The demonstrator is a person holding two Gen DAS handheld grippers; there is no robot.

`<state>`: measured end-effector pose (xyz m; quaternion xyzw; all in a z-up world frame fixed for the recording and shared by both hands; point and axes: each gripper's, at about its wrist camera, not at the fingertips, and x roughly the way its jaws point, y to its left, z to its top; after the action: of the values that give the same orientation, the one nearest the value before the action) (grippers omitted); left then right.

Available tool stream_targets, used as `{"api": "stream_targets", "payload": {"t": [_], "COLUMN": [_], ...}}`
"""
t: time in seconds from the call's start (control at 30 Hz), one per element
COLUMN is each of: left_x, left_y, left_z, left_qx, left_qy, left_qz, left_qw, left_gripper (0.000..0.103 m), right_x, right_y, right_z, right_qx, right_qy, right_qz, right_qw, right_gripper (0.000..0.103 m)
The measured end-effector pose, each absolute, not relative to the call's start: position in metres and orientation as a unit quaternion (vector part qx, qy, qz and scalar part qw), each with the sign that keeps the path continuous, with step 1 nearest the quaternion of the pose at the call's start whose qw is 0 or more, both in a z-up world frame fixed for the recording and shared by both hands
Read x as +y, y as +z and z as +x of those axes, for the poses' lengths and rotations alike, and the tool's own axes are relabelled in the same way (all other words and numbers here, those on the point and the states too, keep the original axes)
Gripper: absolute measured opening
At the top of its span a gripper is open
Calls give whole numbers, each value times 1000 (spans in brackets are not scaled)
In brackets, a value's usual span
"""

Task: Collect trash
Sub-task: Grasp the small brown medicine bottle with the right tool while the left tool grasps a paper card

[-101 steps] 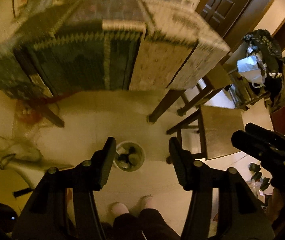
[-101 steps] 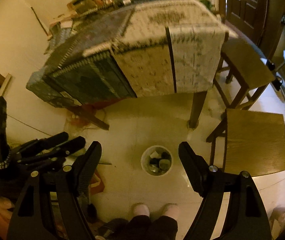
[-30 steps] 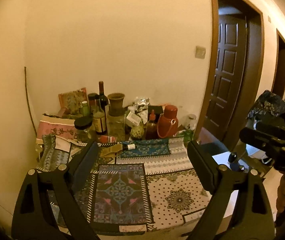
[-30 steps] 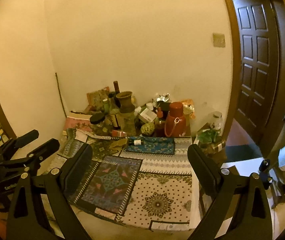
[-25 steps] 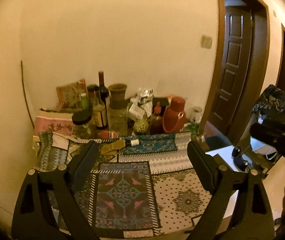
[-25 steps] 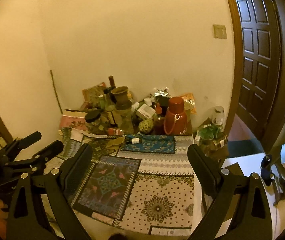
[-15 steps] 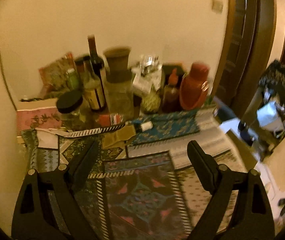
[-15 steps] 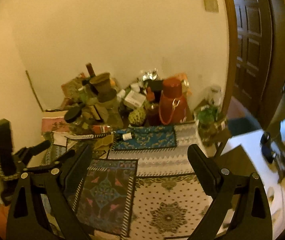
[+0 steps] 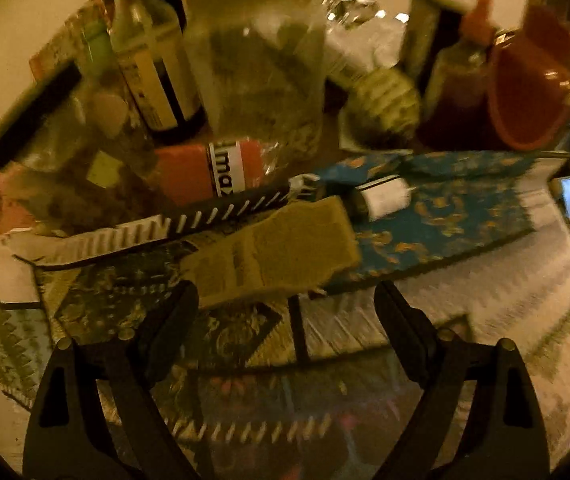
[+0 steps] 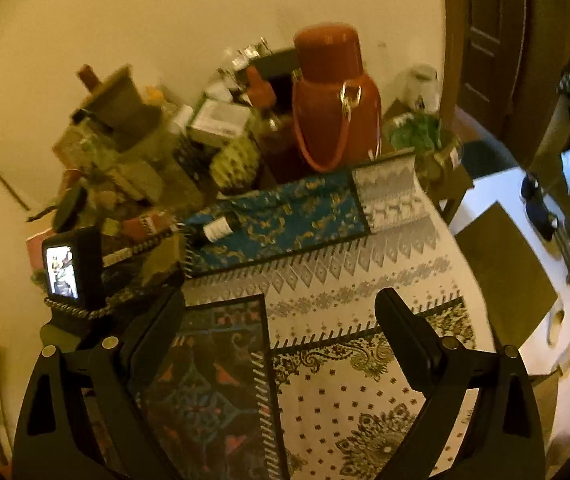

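A crumpled olive-brown paper wrapper [image 9: 273,248] lies on the patterned tablecloth, just ahead of my open, empty left gripper [image 9: 285,312]. A small dark bottle with a white label [image 9: 381,200] lies on its side right behind the wrapper; it also shows in the right wrist view [image 10: 217,228]. A red packet [image 9: 209,172] lies behind them. My right gripper [image 10: 281,312] is open and empty, held high over the table's middle. The left gripper's body with a lit screen [image 10: 65,268] shows at its left, over the wrapper [image 10: 161,260].
Bottles and a big glass jar [image 9: 261,72] crowd the table's back, with a red thermos [image 10: 333,92], a green round fruit [image 9: 385,100] and a glass of greens [image 10: 421,132]. A wooden stool [image 10: 505,272] stands right of the table. A dark door [image 10: 485,32] is beyond.
Both grippers swung up from the floor bin to the table. The left gripper then moved down and forward close to the wrapper; the right dropped slightly toward the table.
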<state>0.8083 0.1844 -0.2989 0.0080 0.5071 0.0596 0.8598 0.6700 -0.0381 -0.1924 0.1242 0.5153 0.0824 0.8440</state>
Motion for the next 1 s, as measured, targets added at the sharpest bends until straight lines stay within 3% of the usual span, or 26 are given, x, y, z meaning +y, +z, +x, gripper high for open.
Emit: {"api": "stream_targets", "payload": {"t": [0.1, 0.2, 0.3, 0.37, 0.47, 0.67, 0.87, 1.0], "left_x": [184, 177, 175, 182, 196, 236, 273, 289], "left_y": [-311, -322, -328, -326, -314, -273, -241, -232], "left_z": [815, 817, 814, 812, 806, 782, 756, 743], "left_qx": [487, 462, 457, 456, 455, 432, 410, 406], "left_qy": [64, 60, 38, 23, 8, 0, 16, 25], "left_qz": [24, 79, 100, 88, 57, -9, -41, -64], "left_qw": [871, 881, 883, 885, 889, 902, 911, 911], "left_gripper": [87, 74, 56, 33, 17, 11, 11, 11], "right_x": [-31, -21, -4, 8, 27, 55, 68, 87], "right_y": [-209, -229, -245, -253, -267, -301, -323, -319], "right_z": [687, 708, 729, 741, 761, 799, 815, 818], "right_qx": [529, 543, 554, 558, 568, 593, 596, 593], "right_qy": [82, 90, 102, 107, 113, 106, 59, 32], "right_qz": [131, 145, 163, 164, 170, 215, 255, 196], "right_qw": [834, 822, 810, 806, 797, 769, 759, 780], "right_gripper": [95, 95, 95, 93, 86, 57, 47, 46]}}
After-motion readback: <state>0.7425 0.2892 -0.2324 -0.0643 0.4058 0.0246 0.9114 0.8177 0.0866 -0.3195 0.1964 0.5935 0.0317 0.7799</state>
